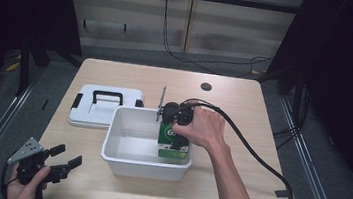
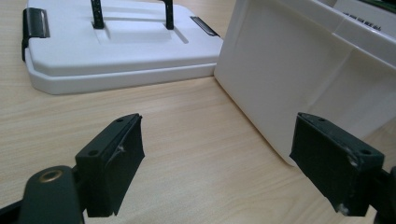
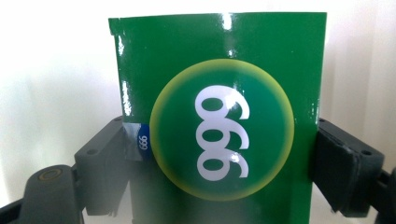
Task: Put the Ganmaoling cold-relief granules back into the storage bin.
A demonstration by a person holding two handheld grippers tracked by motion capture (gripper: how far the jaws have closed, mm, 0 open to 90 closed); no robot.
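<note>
Right gripper view, green box clamped between jaws — inside white bin, left gripper jaws apart

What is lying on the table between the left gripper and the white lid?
Nothing: between the left gripper and the white lid lies bare table wood, as the high view and the left gripper view show.

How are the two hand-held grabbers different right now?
The right gripper is clamped on a green box inside the white bin; the left gripper is open and holds nothing. The right one is over the bin, the left one low at the table's near left corner. Both have two black jaws.
</note>
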